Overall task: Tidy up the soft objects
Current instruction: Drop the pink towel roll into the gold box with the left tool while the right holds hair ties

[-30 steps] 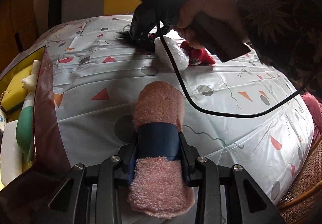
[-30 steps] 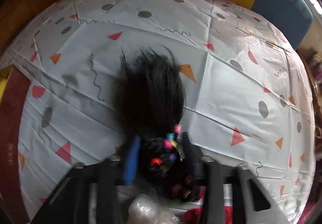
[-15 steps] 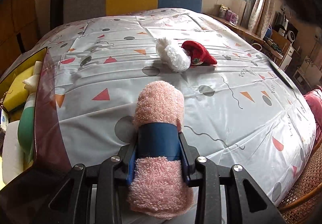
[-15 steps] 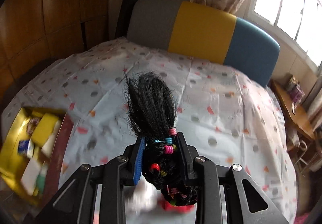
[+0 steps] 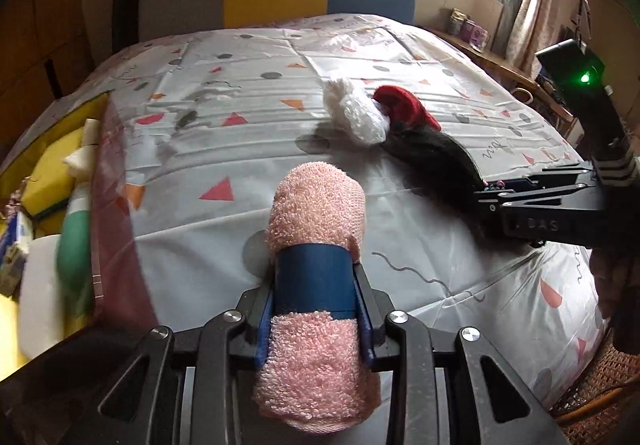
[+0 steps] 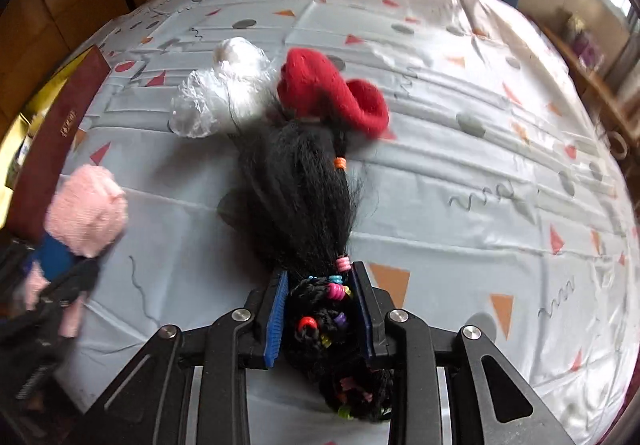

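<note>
Towel [image 5: 316,213], pink and rolled with a blue band around it, sits clamped in the left claw [image 5: 316,309], whose jaws are closing slightly on it, above the patterned bedcover [image 5: 400,57]. Right claw [image 6: 320,309] grips a black hairpiece [image 6: 304,197] at its beaded end, loose strands trailing onto the bed beside a red knit item [image 6: 320,85] and a white plastic bundle [image 6: 216,93]. Yellow box [image 5: 48,173] stands at the bed's left edge.

We hold the left gripper [image 5: 316,309] tilted downward, jaws closing, something clamped between them; the right gripper [image 6: 320,309] points steeply down, jaws clamped too.
</note>
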The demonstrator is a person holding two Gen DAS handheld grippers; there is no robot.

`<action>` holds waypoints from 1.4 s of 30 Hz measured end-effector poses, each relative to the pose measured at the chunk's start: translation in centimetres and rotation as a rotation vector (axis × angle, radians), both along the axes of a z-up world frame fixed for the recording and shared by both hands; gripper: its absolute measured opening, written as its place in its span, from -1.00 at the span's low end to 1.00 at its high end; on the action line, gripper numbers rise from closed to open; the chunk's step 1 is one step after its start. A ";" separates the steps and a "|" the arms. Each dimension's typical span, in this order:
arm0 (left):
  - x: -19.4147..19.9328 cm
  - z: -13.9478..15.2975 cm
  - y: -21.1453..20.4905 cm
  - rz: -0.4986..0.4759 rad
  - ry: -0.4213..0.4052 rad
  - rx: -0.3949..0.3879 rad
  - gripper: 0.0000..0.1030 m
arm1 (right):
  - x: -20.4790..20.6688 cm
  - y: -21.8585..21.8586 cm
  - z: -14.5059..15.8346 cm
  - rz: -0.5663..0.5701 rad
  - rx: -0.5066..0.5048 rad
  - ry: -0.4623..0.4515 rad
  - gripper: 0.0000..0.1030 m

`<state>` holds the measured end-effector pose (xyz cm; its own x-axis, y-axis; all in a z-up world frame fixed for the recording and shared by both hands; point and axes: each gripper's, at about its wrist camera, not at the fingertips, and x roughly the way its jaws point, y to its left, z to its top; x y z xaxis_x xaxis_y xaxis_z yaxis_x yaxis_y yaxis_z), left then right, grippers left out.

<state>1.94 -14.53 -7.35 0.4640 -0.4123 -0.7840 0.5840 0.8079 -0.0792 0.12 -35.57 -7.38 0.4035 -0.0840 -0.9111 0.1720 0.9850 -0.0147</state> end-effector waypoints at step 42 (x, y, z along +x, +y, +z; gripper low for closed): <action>2.5 11.2 20.4 0.436 -0.070 -0.211 -0.37 | 0.0 2.4 -0.7 0.113 -0.117 -0.049 -0.34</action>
<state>4.47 5.86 3.85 0.6775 -0.3141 -0.6651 0.2041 0.9490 -0.2402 0.16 -33.22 -8.11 0.4601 -0.1401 -0.8767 0.0639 0.9901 -0.1248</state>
